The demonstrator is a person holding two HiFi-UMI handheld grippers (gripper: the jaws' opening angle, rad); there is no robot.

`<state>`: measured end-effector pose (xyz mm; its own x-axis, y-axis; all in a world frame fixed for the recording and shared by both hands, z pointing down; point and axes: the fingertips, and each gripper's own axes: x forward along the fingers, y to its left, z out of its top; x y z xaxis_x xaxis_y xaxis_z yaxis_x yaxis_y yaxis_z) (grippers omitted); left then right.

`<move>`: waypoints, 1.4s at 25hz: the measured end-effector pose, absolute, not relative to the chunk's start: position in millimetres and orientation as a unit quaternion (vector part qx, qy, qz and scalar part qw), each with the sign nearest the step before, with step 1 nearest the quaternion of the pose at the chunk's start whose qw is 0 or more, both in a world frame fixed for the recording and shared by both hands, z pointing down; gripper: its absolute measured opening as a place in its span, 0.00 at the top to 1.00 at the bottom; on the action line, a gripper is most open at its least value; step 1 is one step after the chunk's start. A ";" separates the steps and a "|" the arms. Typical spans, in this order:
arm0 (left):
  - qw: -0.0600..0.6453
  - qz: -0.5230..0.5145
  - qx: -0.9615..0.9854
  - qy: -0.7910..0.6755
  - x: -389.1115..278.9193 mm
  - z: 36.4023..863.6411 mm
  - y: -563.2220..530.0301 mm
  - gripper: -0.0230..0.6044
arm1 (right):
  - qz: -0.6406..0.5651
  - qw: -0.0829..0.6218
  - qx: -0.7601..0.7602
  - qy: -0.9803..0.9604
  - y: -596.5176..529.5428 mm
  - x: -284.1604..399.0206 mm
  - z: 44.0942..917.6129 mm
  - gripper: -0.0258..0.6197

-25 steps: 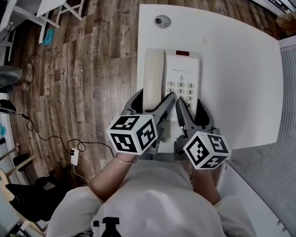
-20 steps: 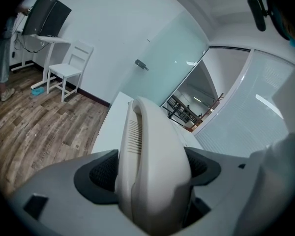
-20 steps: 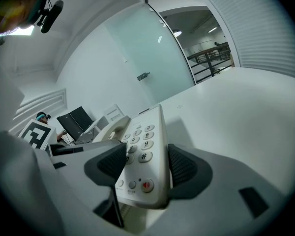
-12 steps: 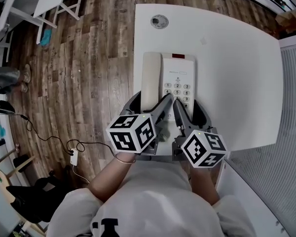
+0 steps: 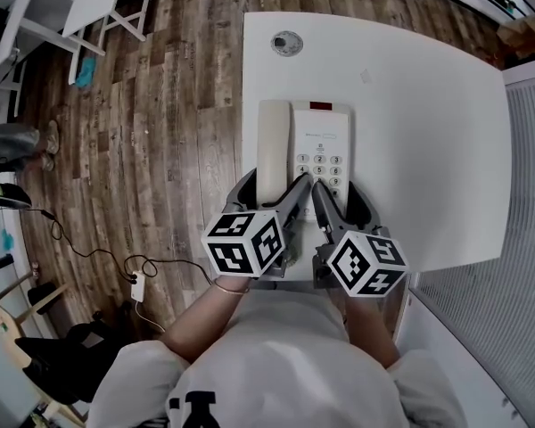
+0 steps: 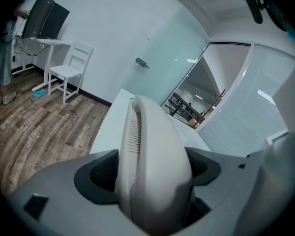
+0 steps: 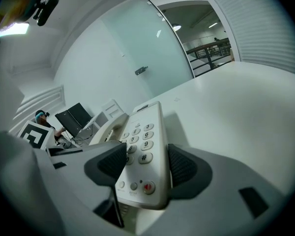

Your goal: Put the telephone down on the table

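Far left was the wooden floor (image 5: 160, 105) with a white chair (image 6: 68, 72) standing on it. Then the left gripper (image 5: 272, 187), jaws clamped on the near end of the cream handset (image 5: 274, 136), which lay in its cradle. Beside it, the right gripper (image 5: 341, 194) pinched the keypad side of the telephone (image 5: 321, 145), pads flanking the bottom keys. The telephone sat over the white table (image 5: 428, 123), near its left edge; whether it touched the top, I couldn't tell.
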<state>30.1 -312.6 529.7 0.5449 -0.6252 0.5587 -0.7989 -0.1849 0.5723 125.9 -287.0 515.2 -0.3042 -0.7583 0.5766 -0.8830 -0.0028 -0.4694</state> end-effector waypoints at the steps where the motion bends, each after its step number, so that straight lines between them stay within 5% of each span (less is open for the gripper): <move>1: 0.433 0.097 0.764 -0.469 30.0 529.8 -311.9 0.33 | 0.400 0.079 0.584 -0.702 -286.6 126.0 515.8 0.53; 35: 0.314 0.125 0.796 -0.502 28.4 539.8 -304.3 0.33 | 0.404 0.084 0.580 -0.703 -278.1 123.4 538.4 0.53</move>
<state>28.4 -304.3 539.8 0.4652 -0.7202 0.5146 -0.8776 -0.2991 0.3747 123.4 -278.1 538.4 -0.3129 -0.7468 0.5869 -0.8831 0.0013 -0.4691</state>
